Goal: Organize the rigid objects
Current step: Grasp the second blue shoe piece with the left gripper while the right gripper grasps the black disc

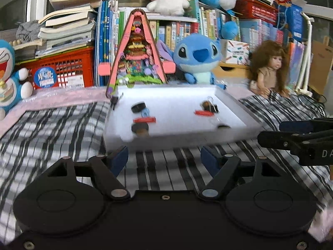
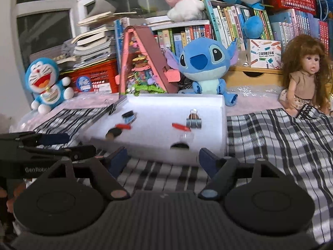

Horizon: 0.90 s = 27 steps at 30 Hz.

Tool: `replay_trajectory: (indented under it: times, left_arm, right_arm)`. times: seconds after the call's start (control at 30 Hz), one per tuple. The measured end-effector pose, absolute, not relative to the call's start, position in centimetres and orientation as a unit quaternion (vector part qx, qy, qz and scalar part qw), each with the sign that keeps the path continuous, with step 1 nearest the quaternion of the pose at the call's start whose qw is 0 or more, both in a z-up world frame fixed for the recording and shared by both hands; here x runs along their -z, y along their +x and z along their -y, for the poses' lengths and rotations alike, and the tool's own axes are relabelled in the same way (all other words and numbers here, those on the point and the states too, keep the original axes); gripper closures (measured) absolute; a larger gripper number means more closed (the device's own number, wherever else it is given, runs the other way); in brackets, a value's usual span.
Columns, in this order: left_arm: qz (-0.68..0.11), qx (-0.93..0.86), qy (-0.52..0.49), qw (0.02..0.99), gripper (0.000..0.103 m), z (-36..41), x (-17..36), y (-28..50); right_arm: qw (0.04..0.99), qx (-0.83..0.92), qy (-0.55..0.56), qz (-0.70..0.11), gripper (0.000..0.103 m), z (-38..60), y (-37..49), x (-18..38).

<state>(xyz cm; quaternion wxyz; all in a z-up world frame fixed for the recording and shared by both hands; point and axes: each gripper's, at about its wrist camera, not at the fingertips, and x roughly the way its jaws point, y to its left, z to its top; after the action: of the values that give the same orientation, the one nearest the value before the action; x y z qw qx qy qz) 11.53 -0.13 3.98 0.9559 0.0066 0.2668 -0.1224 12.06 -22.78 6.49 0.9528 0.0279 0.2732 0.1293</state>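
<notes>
Two hand-held grippers are seen, both with jaws apart and nothing between the blue pads: the left gripper (image 1: 164, 158) and the right gripper (image 2: 163, 159), each held over the black-and-white checked cloth (image 1: 52, 129) just near the shallow white foam tray (image 1: 233, 106). Each gripper is cut off at the frame edge in the other's view. Inside the tray, motion blur makes the small things hard to read. Two red flat pieces (image 2: 181, 127) can be counted, one metal binder clip (image 2: 194, 120) on the right touching a red piece, and roughly three dark round pieces (image 1: 138, 107), their kind not discernible. One black clip (image 2: 112, 109) is seen at the tray's far left corner. Behind the tray, one blue plush toy (image 2: 205, 66) and one long-haired doll (image 2: 303, 77) are seated.
</notes>
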Motion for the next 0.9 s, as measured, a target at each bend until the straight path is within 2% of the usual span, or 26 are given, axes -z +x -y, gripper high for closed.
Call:
replay_trajectory:
  times: [0.3, 0.43, 0.63, 0.7, 0.73, 0.83, 0.87, 0.9]
  left_arm:
    - [-0.289, 0.162, 0.008, 0.943, 0.028, 0.4, -1.9, 6.0]
    - [-0.299, 0.191, 0.009, 0.935, 0.035, 1.0, -1.7, 5.3]
    - [-0.335, 0.229, -0.016, 0.914, 0.053, 2.6, -1.1, 6.7]
    - [-0.343, 0.239, -0.018, 0.908, 0.067, 3.0, -0.7, 7.0]
    - [-0.344, 0.245, -0.020, 0.906, 0.079, 3.2, -0.6, 7.2]
    - [-0.346, 0.253, -0.027, 0.903, 0.088, 3.5, -0.7, 7.4]
    - [-0.345, 0.253, -0.025, 0.904, 0.093, 3.6, -0.8, 7.4]
    - [-0.345, 0.252, -0.024, 0.904, 0.093, 3.6, -0.9, 7.5]
  right_arm:
    - [0.951, -0.141, 0.006, -0.276, 0.018, 23.2, 5.9, -4.9]
    - [0.946, -0.162, -0.005, -0.282, 0.018, 22.8, 3.8, -4.0]
    - [0.935, -0.200, -0.057, -0.287, 0.017, 19.9, 2.1, -2.5]
    - [0.932, -0.211, -0.070, -0.288, 0.017, 18.9, 1.9, -2.1]
    - [0.930, -0.215, -0.074, -0.287, 0.017, 18.5, 1.8, -1.9]
    - [0.925, -0.227, -0.077, -0.294, 0.031, 17.7, 2.0, -1.5]
    - [0.923, -0.230, -0.075, -0.298, 0.044, 17.6, 2.0, -1.4]
    - [0.922, -0.233, -0.071, -0.302, 0.063, 17.5, 2.0, -1.3]
